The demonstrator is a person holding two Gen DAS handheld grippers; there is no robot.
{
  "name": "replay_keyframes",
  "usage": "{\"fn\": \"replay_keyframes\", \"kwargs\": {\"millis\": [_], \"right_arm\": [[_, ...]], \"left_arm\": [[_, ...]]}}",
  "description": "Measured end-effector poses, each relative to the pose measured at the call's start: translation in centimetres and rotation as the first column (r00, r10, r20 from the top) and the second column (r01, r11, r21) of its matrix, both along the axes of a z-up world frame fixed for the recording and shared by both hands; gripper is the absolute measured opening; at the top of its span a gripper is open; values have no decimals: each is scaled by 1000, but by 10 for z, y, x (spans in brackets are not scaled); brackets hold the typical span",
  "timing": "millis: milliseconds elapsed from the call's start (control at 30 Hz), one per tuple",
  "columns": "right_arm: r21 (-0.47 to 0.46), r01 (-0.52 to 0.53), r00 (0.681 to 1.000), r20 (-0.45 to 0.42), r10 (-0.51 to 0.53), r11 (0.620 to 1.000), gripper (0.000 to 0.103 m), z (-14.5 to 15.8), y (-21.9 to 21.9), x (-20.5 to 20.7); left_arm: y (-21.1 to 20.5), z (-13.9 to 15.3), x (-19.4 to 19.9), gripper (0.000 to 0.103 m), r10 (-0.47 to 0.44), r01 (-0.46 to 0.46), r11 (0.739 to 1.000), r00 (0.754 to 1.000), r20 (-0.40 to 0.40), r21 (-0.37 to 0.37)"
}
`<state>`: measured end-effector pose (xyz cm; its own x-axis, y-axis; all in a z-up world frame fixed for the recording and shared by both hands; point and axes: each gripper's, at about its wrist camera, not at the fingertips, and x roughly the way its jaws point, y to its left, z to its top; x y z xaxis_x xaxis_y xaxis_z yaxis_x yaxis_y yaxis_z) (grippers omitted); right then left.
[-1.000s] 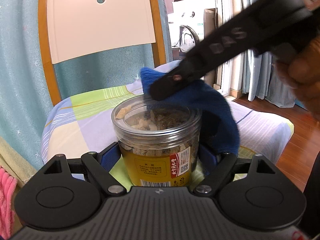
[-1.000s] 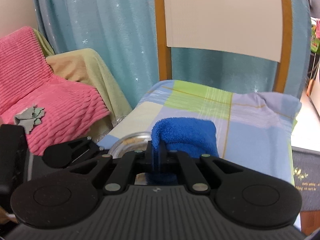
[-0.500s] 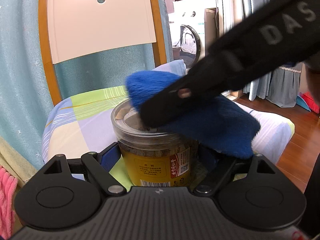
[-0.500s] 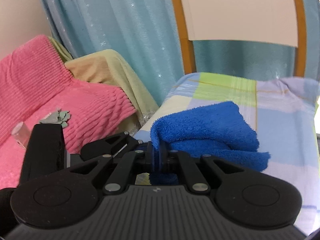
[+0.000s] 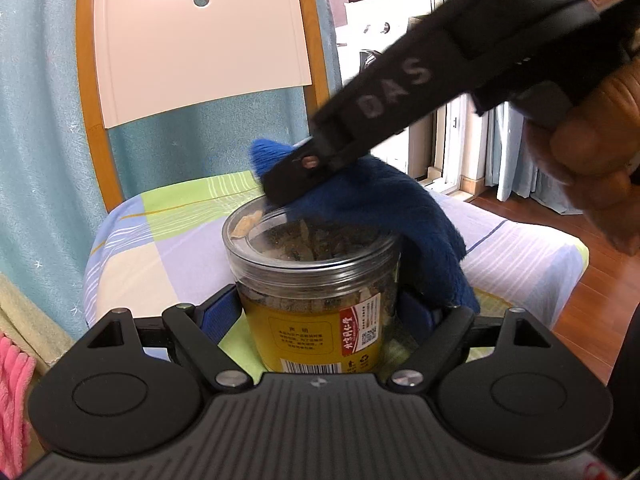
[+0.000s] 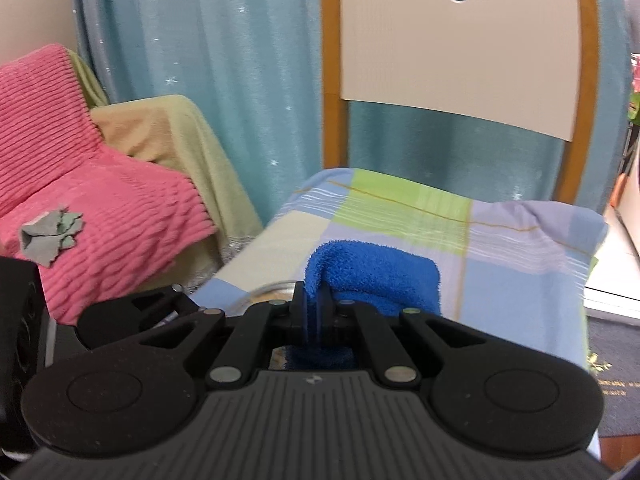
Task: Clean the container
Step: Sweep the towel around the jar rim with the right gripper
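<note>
Checked cushion (image 5: 168,236) on chair carries jar (image 5: 316,280), left gripper (image 5: 320,320) jaws clamping its sides. Your right gripper (image 6: 314,312) jaws pinch blue cloth (image 5: 384,216) over lid; press flat, sweep whole top, steady jar.

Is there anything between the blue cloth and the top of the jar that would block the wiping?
Nothing visible does. The right tongs pinch the blue cloth, which hangs over the far right rim of the jar. The clear lid shows bare. The left tongs hold the jar lower down.
</note>
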<state>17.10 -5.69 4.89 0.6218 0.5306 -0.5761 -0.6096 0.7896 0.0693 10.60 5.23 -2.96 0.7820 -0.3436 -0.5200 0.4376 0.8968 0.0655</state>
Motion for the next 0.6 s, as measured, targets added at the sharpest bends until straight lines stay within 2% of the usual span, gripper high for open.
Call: {"fn": "replay_keyframes", "kwargs": {"millis": [400,600], "right_arm": [[-16,4,1000,-24,-5,1000,3,5,-5,-40],[-2,-32,999,-32,32,999,3,5,12,-36]], "left_arm": [[4,-1,5,84,-1,1,1000,1000,0,-1],[4,0,6,84,1,-1,1000,1000,-1,-2]]}}
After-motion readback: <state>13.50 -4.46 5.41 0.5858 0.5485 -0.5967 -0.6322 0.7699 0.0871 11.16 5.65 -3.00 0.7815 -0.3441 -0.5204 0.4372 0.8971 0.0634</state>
